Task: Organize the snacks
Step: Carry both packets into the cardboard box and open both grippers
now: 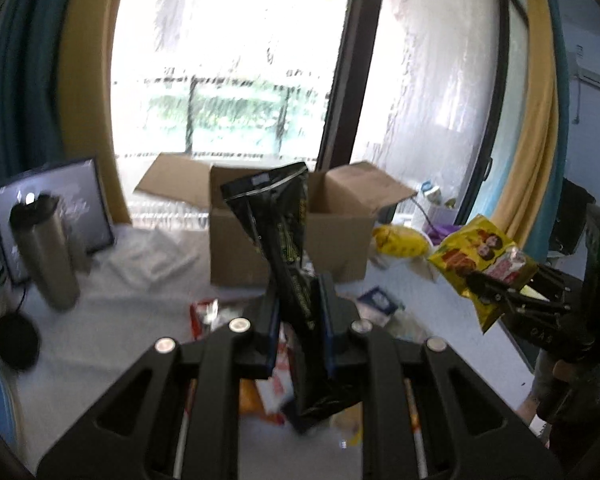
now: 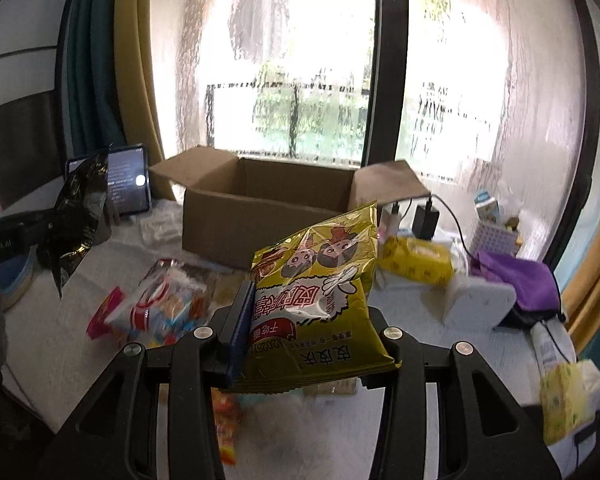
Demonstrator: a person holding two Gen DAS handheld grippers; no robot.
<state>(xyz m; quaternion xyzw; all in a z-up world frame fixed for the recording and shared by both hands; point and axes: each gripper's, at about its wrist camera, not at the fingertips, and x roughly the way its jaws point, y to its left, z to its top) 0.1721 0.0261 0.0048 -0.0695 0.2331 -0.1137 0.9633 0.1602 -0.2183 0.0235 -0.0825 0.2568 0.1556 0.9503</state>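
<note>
While we hold both tools above the counter (image 2: 52, 344), our left tongs (image 1: 298, 300) are clamped on a black snack bag (image 1: 278, 220) that rises tilted between the fingers, and our right tongs (image 2: 312, 320) are clamped on a yellow snack bag (image 2: 324, 280), printed with two cartoon faces, held upside down and clear of the surface. From the left wrist view we also see the right tongs (image 1: 496, 292) gripping that yellow snack bag (image 1: 472, 256) off to the right; from the right wrist view the black snack bag (image 2: 76, 216) hangs at the far left. Below and just ahead of us, loose packets (image 2: 160, 304) in red and white wrapping lie scattered on the white counter. Further on stands the open cardboard box (image 2: 260, 208), its flaps spread outward; the part of its inside that we can see looks bare, though the bottom is hidden by the front wall. Left of the box stand a steel flask (image 1: 46, 256) and a lit tablet (image 2: 128, 184); to its right lie a yellow tissue pack (image 2: 418, 262) and a purple cloth (image 2: 520, 280). Behind everything is the wet window (image 2: 292, 60).
</note>
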